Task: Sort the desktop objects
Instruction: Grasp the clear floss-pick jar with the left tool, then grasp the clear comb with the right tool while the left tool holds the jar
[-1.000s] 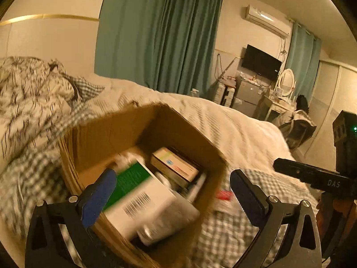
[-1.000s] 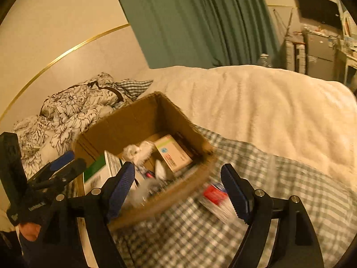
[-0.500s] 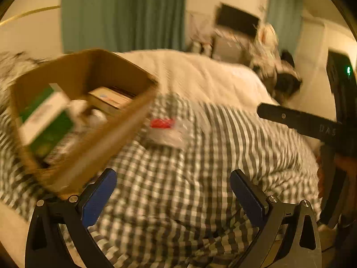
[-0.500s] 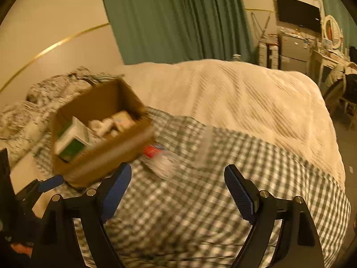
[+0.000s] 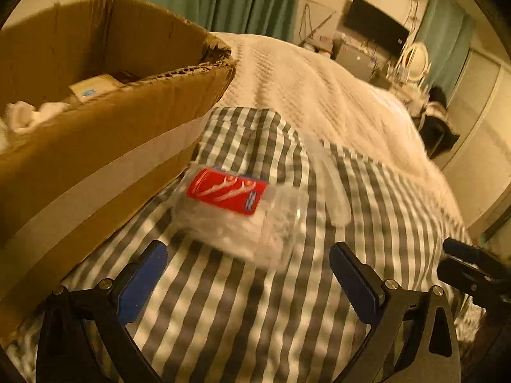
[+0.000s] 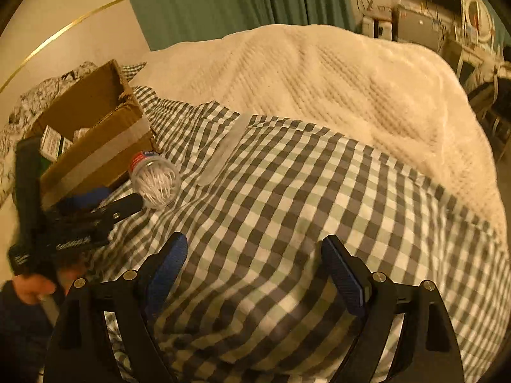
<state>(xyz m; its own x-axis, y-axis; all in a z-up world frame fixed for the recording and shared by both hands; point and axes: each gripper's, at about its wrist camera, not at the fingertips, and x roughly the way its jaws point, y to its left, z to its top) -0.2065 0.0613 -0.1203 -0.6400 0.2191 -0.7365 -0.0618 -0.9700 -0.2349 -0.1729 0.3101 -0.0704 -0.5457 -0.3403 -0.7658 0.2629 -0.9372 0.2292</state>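
Observation:
A clear round jar of floss picks with a red label (image 5: 238,210) lies on its side on the checked cloth (image 5: 249,312), right beside the cardboard box (image 5: 95,146). My left gripper (image 5: 247,279) is open and empty, low over the cloth just short of the jar. The jar (image 6: 155,178) and box (image 6: 95,137) also show in the right wrist view, with the left gripper (image 6: 105,202) next to the jar. A clear flat strip (image 6: 228,148) lies past the jar. My right gripper (image 6: 255,274) is open and empty over the cloth, well right of the jar.
The box holds a green-and-white carton (image 6: 51,142), a small box (image 5: 92,86) and white wads (image 5: 28,115). A cream blanket (image 6: 319,73) covers the bed beyond the cloth. Green curtains (image 6: 223,0) and a TV desk (image 5: 373,28) stand at the back.
Both grippers have swung from over the box to the checked cloth. The left one has dropped low and close to the floss-pick jar. Both stay open.

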